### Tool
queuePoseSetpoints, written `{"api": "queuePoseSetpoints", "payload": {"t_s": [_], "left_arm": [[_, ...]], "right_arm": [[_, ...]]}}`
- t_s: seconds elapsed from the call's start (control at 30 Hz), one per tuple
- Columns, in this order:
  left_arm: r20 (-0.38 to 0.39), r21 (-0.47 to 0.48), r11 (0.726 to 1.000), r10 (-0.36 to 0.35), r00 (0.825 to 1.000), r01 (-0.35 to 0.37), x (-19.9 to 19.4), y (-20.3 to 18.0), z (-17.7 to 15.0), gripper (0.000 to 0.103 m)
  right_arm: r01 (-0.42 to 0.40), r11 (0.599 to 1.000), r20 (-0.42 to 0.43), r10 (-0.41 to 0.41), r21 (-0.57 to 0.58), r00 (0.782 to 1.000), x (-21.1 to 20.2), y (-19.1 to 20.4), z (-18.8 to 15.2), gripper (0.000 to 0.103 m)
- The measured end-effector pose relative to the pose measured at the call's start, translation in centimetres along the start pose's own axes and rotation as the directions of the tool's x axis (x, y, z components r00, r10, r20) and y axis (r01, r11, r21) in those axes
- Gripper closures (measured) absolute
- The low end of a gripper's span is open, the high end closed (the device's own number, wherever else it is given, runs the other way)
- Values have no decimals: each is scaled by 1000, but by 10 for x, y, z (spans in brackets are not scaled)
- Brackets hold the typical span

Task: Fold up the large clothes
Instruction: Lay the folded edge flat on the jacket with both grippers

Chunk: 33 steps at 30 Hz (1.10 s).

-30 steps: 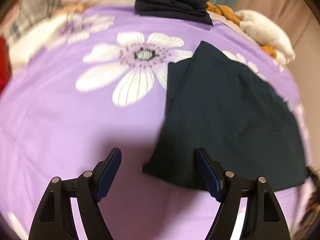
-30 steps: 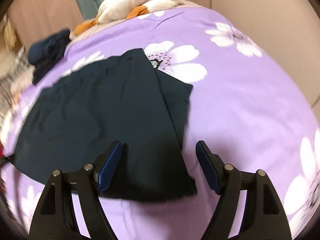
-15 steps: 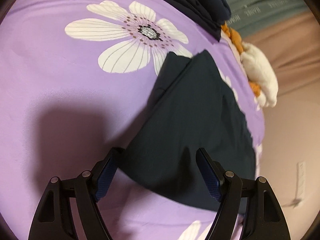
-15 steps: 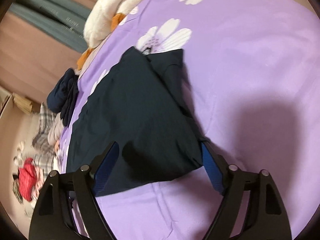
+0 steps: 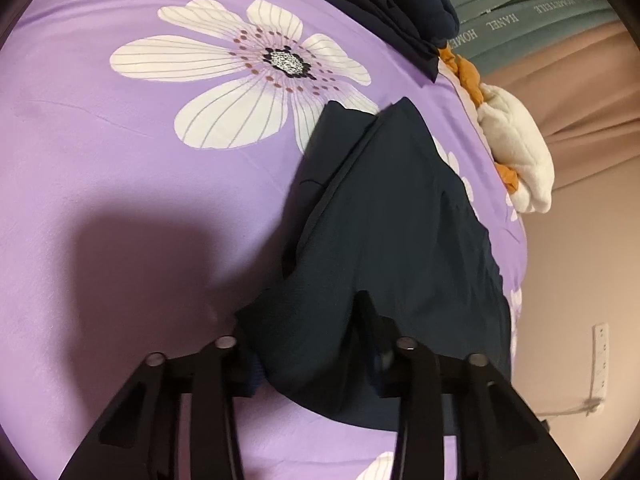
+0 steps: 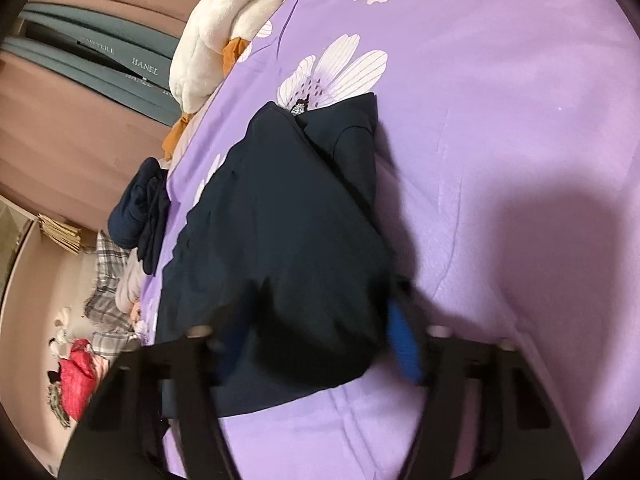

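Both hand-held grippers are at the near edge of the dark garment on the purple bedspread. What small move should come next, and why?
Probably finish closing, then lift the edge slightly. The left hand-held gripper and the right hand-held gripper are both closing with a bunched near corner of the dark garment between their jaws. The rest of it lies flat on the bedspread, so a small lift would show whether both grips hold before folding.

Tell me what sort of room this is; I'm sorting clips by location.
Most likely a bedroom. The dark garment lies on a purple floral bedsheet, with a white plush toy at the bed's edge and a pile of clothes beside it.
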<state>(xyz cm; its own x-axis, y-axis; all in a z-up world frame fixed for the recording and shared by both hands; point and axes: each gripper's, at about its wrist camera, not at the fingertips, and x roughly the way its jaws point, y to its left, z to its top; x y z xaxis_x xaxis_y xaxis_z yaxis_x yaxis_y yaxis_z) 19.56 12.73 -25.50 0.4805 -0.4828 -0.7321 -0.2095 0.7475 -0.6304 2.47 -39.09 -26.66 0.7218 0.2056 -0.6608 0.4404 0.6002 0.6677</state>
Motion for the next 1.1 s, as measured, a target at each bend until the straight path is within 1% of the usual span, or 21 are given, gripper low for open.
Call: {"api": "queuePoseSetpoints", "payload": {"t_s": [0.03, 0.07, 0.13, 0.2, 0.3, 0.43, 0.5, 0.53, 0.57, 0.6, 0.63, 0.67, 0.7, 0.8, 0.83, 0.87, 0.9, 0.97, 1.03, 1.07, 1.1], "left_arm": [[6, 22, 1000, 9, 1000, -9, -1, -4, -2, 78], [14, 50, 999, 18, 1000, -19, -3, -8, -3, 83], [45, 104, 993, 44, 998, -48, -8, -19, -7, 85], [63, 130, 990, 50, 997, -58, -12, -25, -9, 88], [88, 147, 989, 16, 996, -29, -25, -26, -13, 88], [83, 180, 983, 6, 997, -21, -36, -27, -23, 88], [55, 159, 987, 16, 998, -24, -34, -19, -26, 88], [35, 144, 989, 25, 999, -30, -30, -14, -26, 88], [26, 139, 989, 49, 998, -52, -26, -11, -27, 85], [24, 141, 987, 79, 997, -82, -24, -10, -28, 80], [28, 147, 983, 105, 994, -108, -24, -11, -28, 75], [46, 161, 974, 152, 987, -157, -27, -12, -29, 65], [64, 173, 966, 182, 981, -190, -31, -14, -29, 61], [158, 245, 928, 248, 956, -281, -53, -27, -32, 61], [183, 264, 917, 258, 949, -300, -58, -31, -33, 61], [216, 294, 901, 262, 941, -318, -64, -39, -34, 61], [235, 319, 891, 256, 938, -323, -67, -46, -36, 61], [252, 372, 872, 235, 939, -319, -65, -59, -42, 59], [230, 417, 857, 222, 948, -302, -52, -66, -45, 59], [216, 430, 850, 231, 949, -305, -43, -67, -47, 59], [206, 435, 845, 244, 948, -312, -35, -66, -48, 59]], "right_arm": [[3, 1000, 0, -3, -4, 1000, 1, -1, 1, 65], [8, 1000, 2, -8, -17, 1000, 0, -3, 2, 70], [28, 997, 10, -27, -67, 1000, -3, 3, 2, 81], [64, 990, 29, -61, -128, 998, -8, 12, 1, 87], [81, 988, 51, -74, -135, 996, -13, 17, 4, 88], [93, 984, 50, -86, -149, 995, -25, 17, 5, 88], [106, 981, 43, -100, -163, 994, -31, 16, 3, 88], [115, 980, 30, -112, -162, 993, -30, 14, 4, 85], [129, 978, 19, -127, -162, 992, -29, 13, 3, 83], [164, 973, 8, -165, -162, 986, -26, 10, 4, 71], [209, 966, 15, -209, -153, 978, -27, 6, 5, 62], [225, 963, 30, -223, -147, 974, -30, 4, 5, 60], [238, 960, 73, -229, -151, 971, -38, 4, 7, 61], [296, 928, 188, -257, -227, 948, -57, 18, 9, 59], [288, 921, 202, -239, -261, 950, -59, 24, 8, 59], [263, 919, 198, -210, -294, 957, -59, 30, 7, 59], [223, 917, 180, -171, -331, 969, -56, 36, 6, 59], [178, 906, 148, -130, -384, 980, -48, 45, 2, 59], [164, 886, 101, -133, -433, 986, -31, 51, -4, 61], [173, 881, 77, -156, -439, 985, -20, 48, -5, 63], [202, 880, 62, -195, -430, 979, -11, 44, -4, 64]]}}
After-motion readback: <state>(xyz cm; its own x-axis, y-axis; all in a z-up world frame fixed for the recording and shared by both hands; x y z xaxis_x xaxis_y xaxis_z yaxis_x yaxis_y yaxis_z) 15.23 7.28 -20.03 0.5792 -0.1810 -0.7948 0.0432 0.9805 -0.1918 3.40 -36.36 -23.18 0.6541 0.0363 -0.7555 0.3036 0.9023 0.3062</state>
